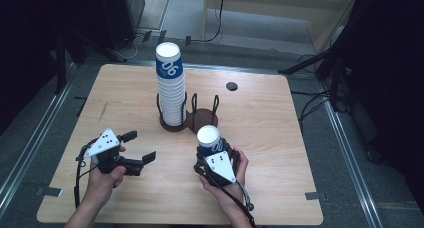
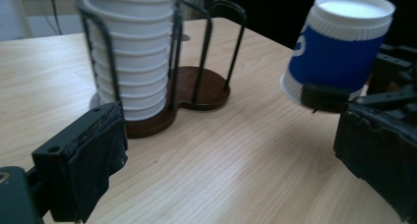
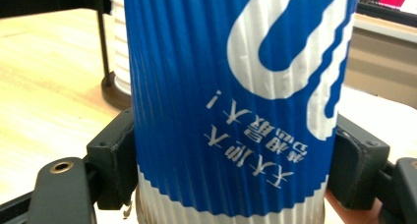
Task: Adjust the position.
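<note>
A tall stack of white paper cups (image 1: 170,88), the top one with a blue sleeve, stands upside down in one ring of a dark wire cup holder (image 1: 202,119) at the table's middle. My right gripper (image 1: 212,153) is shut on a single blue-and-white cup (image 1: 210,140), held base up just in front of the holder's empty ring. In the right gripper view the black pads (image 3: 115,155) press both sides of that cup (image 3: 231,101). My left gripper (image 1: 139,146) is open at the front left with nothing between its jaws. From it I see the stack (image 2: 130,52) and the held cup (image 2: 339,47).
The wooden table (image 1: 280,138) has a small dark round spot (image 1: 231,86) behind the holder. Cables and dark stands lie on the floor beyond the far and right edges.
</note>
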The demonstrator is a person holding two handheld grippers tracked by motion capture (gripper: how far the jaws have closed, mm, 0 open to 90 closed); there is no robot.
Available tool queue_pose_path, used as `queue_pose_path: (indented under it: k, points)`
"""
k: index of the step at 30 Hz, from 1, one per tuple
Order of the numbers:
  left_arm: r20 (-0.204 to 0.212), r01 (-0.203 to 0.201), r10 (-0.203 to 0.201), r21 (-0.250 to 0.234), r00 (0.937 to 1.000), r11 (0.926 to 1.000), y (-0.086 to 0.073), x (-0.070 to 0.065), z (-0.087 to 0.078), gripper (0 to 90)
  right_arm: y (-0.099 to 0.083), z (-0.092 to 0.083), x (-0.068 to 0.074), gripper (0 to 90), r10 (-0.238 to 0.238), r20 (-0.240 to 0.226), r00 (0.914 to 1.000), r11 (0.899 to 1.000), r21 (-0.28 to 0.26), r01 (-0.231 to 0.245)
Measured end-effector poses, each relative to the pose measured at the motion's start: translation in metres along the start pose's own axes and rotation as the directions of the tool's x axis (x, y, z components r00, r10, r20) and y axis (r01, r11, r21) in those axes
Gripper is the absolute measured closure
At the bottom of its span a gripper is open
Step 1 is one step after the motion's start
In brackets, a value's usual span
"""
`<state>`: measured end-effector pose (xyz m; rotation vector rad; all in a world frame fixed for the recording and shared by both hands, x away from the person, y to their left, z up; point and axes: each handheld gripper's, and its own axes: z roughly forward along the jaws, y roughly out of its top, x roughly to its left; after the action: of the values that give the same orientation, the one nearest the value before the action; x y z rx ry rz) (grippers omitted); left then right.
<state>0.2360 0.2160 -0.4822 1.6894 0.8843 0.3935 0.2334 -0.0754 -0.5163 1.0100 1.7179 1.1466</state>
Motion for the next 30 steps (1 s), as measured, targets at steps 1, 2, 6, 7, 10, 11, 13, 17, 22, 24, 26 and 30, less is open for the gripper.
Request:
queue_pose_path:
  k: [1,2,6,7,10,11,13,17,22,24,26,30]
  points:
    - [0.001,-0.004,0.004,0.004,1.0,1.0,0.002,-0.003,0.001,0.8,-0.001,0.0,0.002,20.9,-0.015,-0.001,0.9999,1.0,-0.001,0.015]
    - [0.004,-0.008,0.008,0.008,1.0,0.9999,0.003,-0.004,0.002,0.8,-0.001,0.0,0.004,20.9,-0.025,-0.004,0.9997,1.0,-0.001,0.025]
    - [0.03,-0.019,0.019,0.012,0.9994,0.9997,0.006,-0.011,0.004,0.8,-0.001,-0.001,0.009,20.9,-0.038,-0.009,0.9993,0.999,-0.007,0.038]
    - [0.037,-0.014,0.013,0.01,0.9992,0.9999,0.006,-0.012,0.004,0.8,0.0,-0.001,0.01,20.8,-0.043,-0.007,0.999,0.999,-0.009,0.043]
    - [0.044,-0.005,0.005,0.014,0.999,0.9999,0.009,-0.013,0.004,0.8,-0.002,-0.002,0.014,20.9,-0.076,-0.013,0.997,0.997,-0.015,0.076]
    - [0.043,-0.001,0.001,0.015,0.9991,0.9999,0.009,-0.014,0.004,0.8,-0.002,-0.002,0.016,20.9,-0.09,-0.012,0.9959,0.996,-0.016,0.09]
    - [0.041,-0.003,0.002,0.029,0.9991,0.9996,0.01,-0.014,0.004,1.0,-0.003,-0.002,0.019,20.9,-0.108,-0.012,0.994,0.994,-0.016,0.108]
    - [0.055,0.011,-0.014,0.067,0.9984,0.9977,0.009,-0.016,0.008,1.3,-0.003,-0.003,0.026,20.8,-0.139,-0.02,0.9901,0.99,-0.021,0.139]
    - [0.085,0.001,-0.008,0.088,0.9963,0.9961,0.009,-0.023,0.012,1.4,-0.004,-0.004,0.032,20.9,-0.186,-0.019,0.9824,0.982,-0.033,0.185]
    - [0.087,0.0,-0.008,0.095,0.9962,0.9955,0.01,-0.026,0.014,4.7,-0.006,-0.004,0.035,20.8,-0.212,-0.023,0.977,0.977,-0.034,0.211]
    - [0.092,-0.006,-0.005,0.115,0.9957,0.9933,0.01,-0.028,0.015,5.6,-0.008,-0.004,0.038,20.9,-0.237,-0.021,0.9712,0.971,-0.036,0.236]
    - [0.128,-0.013,-0.006,0.146,0.9917,0.9891,0.01,-0.034,0.018,7.3,-0.01,-0.004,0.045,20.8,-0.285,-0.03,0.9581,0.958,-0.048,0.283]
